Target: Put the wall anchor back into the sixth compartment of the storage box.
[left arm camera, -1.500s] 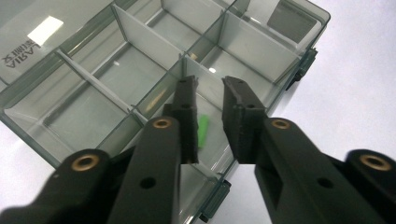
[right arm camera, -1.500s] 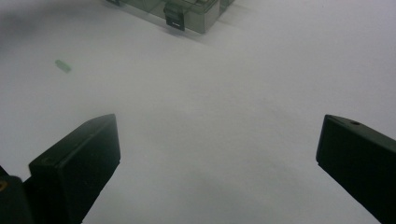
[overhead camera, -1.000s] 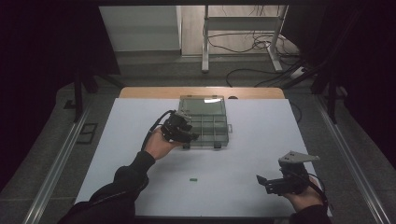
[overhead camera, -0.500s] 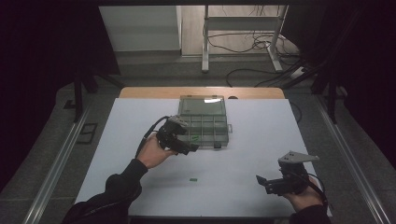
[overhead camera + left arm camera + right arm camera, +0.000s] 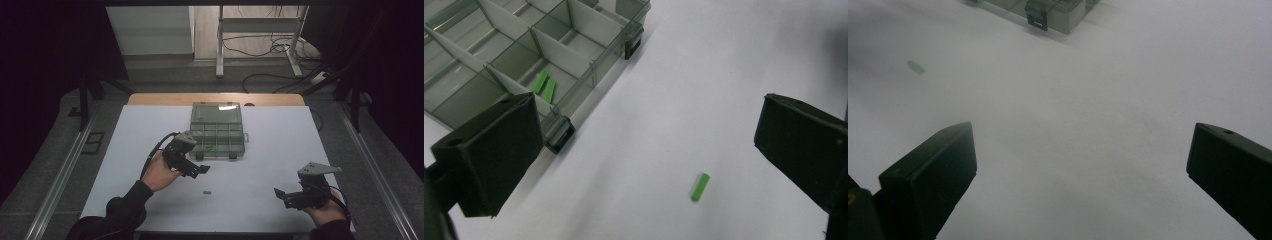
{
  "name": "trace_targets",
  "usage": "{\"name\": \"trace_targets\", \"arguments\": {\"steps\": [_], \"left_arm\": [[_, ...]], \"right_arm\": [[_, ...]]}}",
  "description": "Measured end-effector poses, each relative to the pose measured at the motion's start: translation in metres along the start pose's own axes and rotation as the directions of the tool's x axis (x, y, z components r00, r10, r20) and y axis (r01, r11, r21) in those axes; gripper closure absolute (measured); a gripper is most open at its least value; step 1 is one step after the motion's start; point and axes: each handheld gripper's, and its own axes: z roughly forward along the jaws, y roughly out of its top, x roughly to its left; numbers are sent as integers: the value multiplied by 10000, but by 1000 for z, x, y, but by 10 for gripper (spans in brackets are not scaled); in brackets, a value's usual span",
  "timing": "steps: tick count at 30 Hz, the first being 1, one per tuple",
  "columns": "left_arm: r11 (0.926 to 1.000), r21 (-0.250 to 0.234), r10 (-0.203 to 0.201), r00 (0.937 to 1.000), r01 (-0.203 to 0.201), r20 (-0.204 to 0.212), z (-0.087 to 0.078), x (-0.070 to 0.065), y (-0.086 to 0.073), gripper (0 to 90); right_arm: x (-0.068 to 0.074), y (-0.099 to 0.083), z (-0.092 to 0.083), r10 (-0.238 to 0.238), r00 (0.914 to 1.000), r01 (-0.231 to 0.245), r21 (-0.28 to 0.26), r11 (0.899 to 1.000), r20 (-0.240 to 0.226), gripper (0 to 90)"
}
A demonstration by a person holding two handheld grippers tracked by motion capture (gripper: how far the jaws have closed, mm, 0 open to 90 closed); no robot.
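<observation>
Your left gripper (image 5: 202,169) with jaws just spread wide, nothing between them, near the clear plastic divided organiser box (image 5: 218,131) holding two flat green sticks (image 5: 544,86), a third green stick (image 5: 206,191) loose on smooth white tabletop (image 5: 270,150), your right gripper (image 5: 278,192) released, empty.

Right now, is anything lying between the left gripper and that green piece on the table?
Nothing visible: bare white table lies between the open left gripper and the green piece. The box sits off to one side.

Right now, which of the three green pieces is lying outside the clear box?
The single green piece on the white table, apart from the clear box. The other two green pieces lie side by side inside one compartment.
</observation>
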Motion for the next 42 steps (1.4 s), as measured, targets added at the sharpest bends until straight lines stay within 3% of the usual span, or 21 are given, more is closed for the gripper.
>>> {"name": "trace_targets", "arguments": {"steps": [6, 9, 13, 16, 21, 24, 26, 28, 30, 37, 42], "left_arm": [[10000, 84, 40, 10000, -40, -85, -3, -9, -10, 0], [9997, 231, 110, 9992, -101, -391, -2, -14, -15, 7], [9980, 560, 305, 9986, -280, -436, 3, -22, -20, 4], [9973, 707, 228, 9989, -199, -399, 9, -23, -24, 40], [9920, 1158, 536, 9980, -495, -322, 23, -24, -30, 230], [9910, 1262, 445, 9990, -440, -11, 29, -24, -34, 400], [9885, 1406, 523, 9984, -548, 211, 33, -24, -35, 430], [9895, 1369, 405, 9983, -460, 421, 37, -27, -37, 503], [9858, 1555, 556, 9971, -630, 514, 41, -28, -38, 591], [9671, 2201, 1120, 9902, -1280, 834, 53, -34, -41, 704], [9566, 2457, 1443, 9872, -1568, 686, 60, -37, -43, 771]], "right_arm": [[0, 0, 0, -13, 10000, 13, -2, 10000, -28, 0], [0, 0, 0, -34, 10000, 34, 11, 10000, -21, 0], [1, 0, 0, -31, 10000, 31, 11, 10000, -12, 0], [1, 0, 0, -60, 10000, 60, 30, 10000, -1, 0], [1, 0, 0, -83, 10000, 83, 58, 9999, -7, 0], [1, 0, 1, -106, 9999, 106, 53, 9999, -21, 0], [1, 0, 1, -105, 9999, 105, 59, 9999, -22, 0], [1, 0, 1, -110, 9999, 110, 73, 9999, -25, 0], [2, 0, 1, -119, 9999, 119, 82, 9999, -33, 0], [2, 0, 1, -140, 9999, 140, 118, 9998, -68, 0], [2, 0, 1, -149, 9998, 150, 128, 9998, -91, 0]]}}
